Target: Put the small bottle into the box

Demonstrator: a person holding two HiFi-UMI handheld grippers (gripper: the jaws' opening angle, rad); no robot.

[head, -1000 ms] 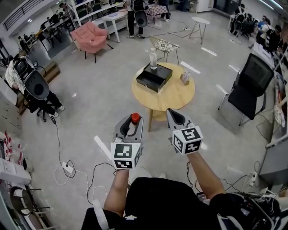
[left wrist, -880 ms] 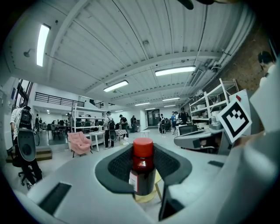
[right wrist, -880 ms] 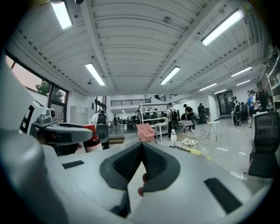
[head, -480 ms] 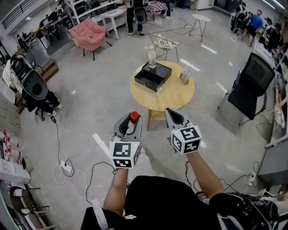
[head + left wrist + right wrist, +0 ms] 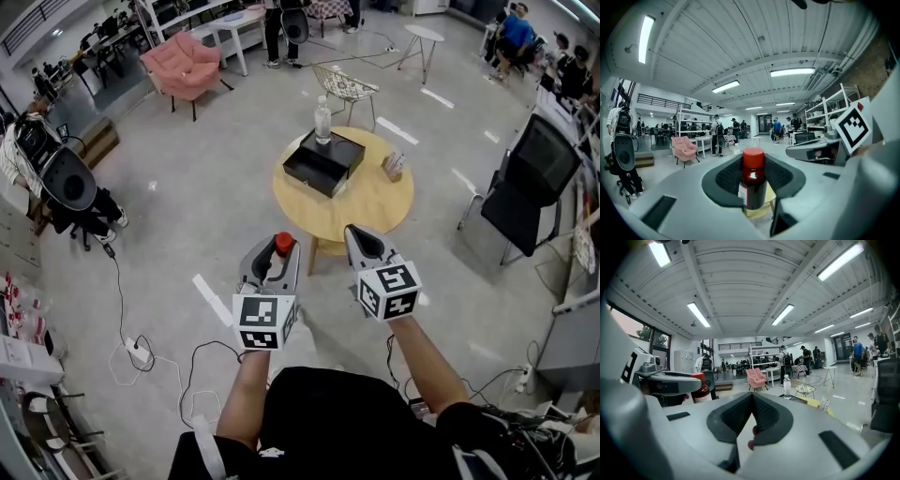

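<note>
Short of the round table (image 5: 366,202), the left gripper (image 5: 270,258) clamps the small bottle (image 5: 282,245), red cap up; the right gripper (image 5: 360,238) beside it is closed, empty. On the table's far side sits the black box (image 5: 323,161), a water bottle (image 5: 322,120) behind it

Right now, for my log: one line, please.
left gripper shut on small red-capped dark bottle; right gripper shut; black box on round wooden table

Round wooden tabletop (image 5: 366,202) mid-floor, with a clear water bottle (image 5: 322,120) upright at the far side and a small brown holder (image 5: 393,167) near the right edge. Beyond, a wire chair (image 5: 344,87) and a pink armchair (image 5: 180,64). To the right, a black office chair (image 5: 525,183). On the grey floor (image 5: 206,216) at left, a white power strip (image 5: 138,352) with trailing cables.
</note>
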